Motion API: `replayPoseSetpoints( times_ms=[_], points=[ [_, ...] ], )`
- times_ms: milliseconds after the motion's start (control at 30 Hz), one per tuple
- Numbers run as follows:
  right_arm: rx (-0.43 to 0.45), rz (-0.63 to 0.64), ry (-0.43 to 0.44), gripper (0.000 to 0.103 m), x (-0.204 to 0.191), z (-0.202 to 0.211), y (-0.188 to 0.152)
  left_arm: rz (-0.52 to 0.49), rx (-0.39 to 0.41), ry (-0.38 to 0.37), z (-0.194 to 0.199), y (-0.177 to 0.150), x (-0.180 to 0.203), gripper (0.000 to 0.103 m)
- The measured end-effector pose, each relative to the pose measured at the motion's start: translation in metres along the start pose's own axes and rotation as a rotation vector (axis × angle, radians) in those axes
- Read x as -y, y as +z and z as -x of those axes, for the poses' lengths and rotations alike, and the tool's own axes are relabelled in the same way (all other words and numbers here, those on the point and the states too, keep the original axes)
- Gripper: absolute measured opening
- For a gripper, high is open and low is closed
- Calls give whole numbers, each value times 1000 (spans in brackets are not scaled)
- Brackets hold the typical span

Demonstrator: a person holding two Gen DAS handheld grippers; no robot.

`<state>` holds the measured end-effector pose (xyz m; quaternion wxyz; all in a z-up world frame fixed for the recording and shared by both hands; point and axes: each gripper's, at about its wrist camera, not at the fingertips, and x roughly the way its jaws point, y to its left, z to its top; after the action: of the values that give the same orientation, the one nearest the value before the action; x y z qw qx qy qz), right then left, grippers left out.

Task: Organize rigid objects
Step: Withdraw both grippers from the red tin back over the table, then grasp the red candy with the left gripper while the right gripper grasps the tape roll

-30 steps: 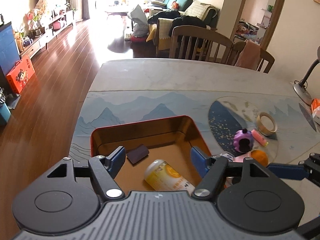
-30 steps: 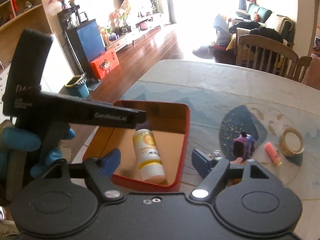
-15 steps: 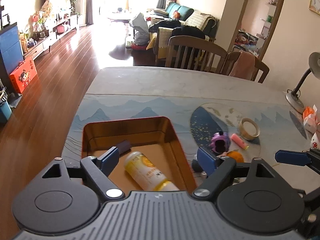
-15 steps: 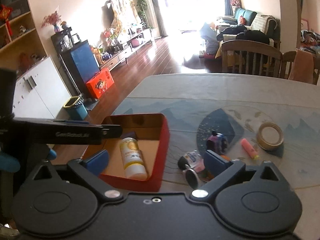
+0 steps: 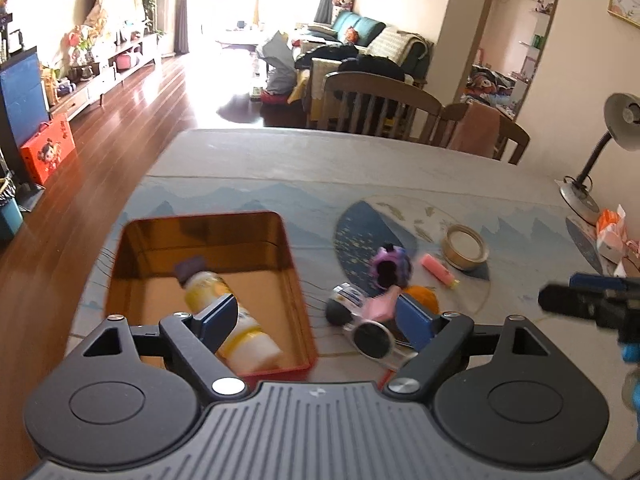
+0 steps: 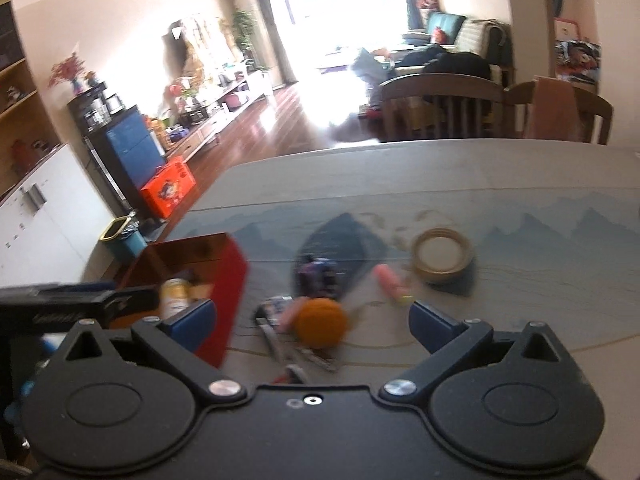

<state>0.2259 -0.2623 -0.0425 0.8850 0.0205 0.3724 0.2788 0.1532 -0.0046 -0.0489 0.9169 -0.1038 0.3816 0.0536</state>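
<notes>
1. Bottle point(image 5: 224, 312) already lies on its side in the red tin point(image 5: 298, 292), lower left of the left view: sorted.
2. Orange ball point(image 6: 320, 322) and the other loose pieces wait on the surface point(image 5: 280, 168), centre frame, beside the tin.
3. My right fingers point(image 6: 434, 326) have just been spreading wide and empty around that ball; my left fingers point(image 5: 218, 314) are spread, holding nothing.

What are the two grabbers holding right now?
Nothing. The left gripper and right gripper are both open and empty. The bottle lies loose in the red tin.
</notes>
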Motion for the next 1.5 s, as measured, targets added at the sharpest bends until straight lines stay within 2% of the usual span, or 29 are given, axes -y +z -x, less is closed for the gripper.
replayPoseSetpoints(
  times_ms=[133,300,533,700,900,1000,1500],
  points=[
    [1,6,-33,103,28,1,2,-26,-19,-34,-7,-8,18,86],
    [-13,49,-37,103,53,-11,9,-70,-45,-17,-19,-21,42,86],
    [-46,125,-34,103,80,-43,22,-79,-114,-7,-45,-38,57,86],
    [-83,123,-36,103,97,-72,30,-76,-162,-17,-62,-46,63,86],
    [-127,154,-56,102,109,-103,34,-95,-241,-41,-88,-60,66,86],
    [-153,156,-51,96,114,-115,34,-82,-269,-52,-98,-66,65,86],
    [-217,197,-33,95,119,-163,42,-103,-295,-86,-117,-67,72,85]
  ],
)
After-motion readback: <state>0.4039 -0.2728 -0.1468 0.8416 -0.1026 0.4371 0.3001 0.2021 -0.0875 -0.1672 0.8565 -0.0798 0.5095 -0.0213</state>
